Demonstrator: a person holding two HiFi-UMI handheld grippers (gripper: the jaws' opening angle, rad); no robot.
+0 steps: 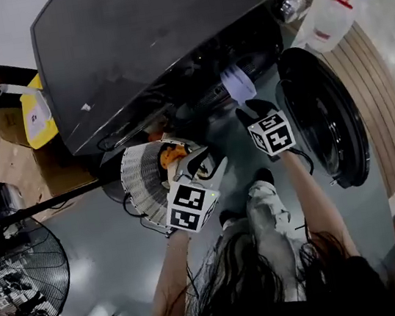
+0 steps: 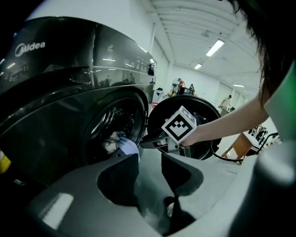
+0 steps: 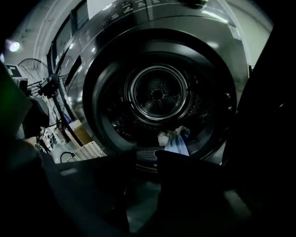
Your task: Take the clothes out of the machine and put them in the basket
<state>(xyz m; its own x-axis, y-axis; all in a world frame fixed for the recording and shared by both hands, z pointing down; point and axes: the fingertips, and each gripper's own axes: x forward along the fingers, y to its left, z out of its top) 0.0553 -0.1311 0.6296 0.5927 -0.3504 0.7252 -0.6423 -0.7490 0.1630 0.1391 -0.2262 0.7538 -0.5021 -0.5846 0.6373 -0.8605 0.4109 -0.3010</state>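
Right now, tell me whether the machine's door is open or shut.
Open. The door stands swung clear to the side, the drum is exposed, and clothes lie at its front lip.

- Dark grey jaws are noted on the left gripper [image 2: 150, 173]; the right gripper [image 1: 243, 110] is black-bodied.
- White cubes [image 1: 190, 207] printed with black square markers are carried by both.
- Long dark hair [image 1: 239, 281] is recorded; light trousers [image 1: 269, 213] and dark shoes [image 1: 263, 176] are worn.
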